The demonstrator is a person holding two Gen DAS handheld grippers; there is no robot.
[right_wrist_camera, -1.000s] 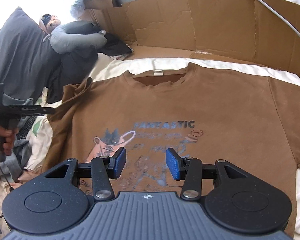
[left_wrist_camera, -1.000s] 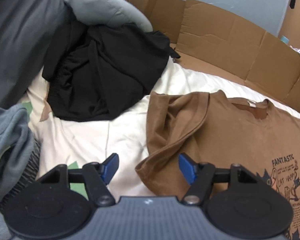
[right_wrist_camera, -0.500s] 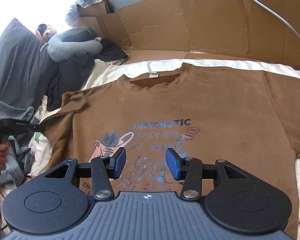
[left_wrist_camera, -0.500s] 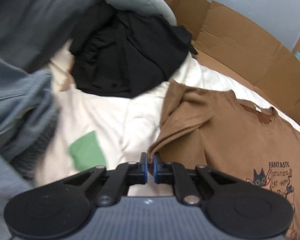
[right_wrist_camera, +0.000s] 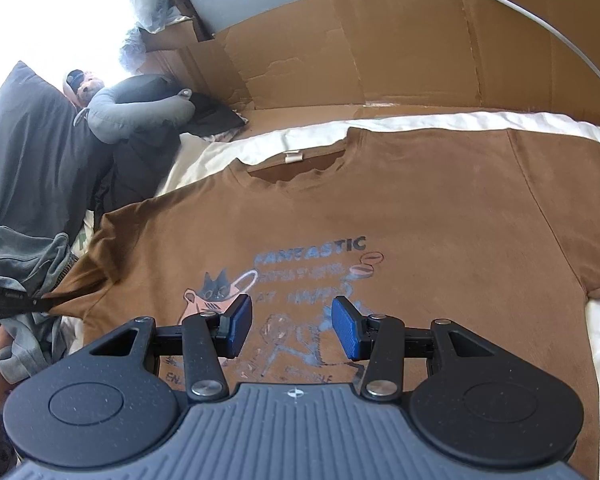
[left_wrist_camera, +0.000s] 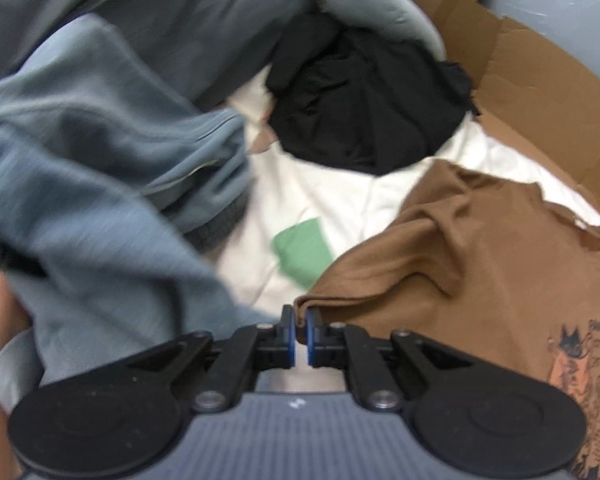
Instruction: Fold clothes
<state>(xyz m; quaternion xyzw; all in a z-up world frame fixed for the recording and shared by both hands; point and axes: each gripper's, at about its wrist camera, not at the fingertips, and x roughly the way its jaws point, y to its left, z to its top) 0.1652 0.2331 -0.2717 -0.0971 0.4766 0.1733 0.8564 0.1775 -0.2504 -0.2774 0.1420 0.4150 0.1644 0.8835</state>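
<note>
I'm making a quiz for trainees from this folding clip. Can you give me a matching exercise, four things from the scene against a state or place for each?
Things
1. left gripper
2. right gripper
3. brown T-shirt
4. black garment

States or places
A. crumpled in a heap near the cardboard
B. jaws apart, holding nothing, above the print
C. lying print side up on the white bedding
D. clamped on a sleeve edge

Pairs: 1-D, 2-B, 3-C, 4-A

home bedroom | white bedsheet [left_wrist_camera: 340, 196] | pillow [right_wrist_camera: 32, 148] | clothes heap [left_wrist_camera: 368, 100]
</note>
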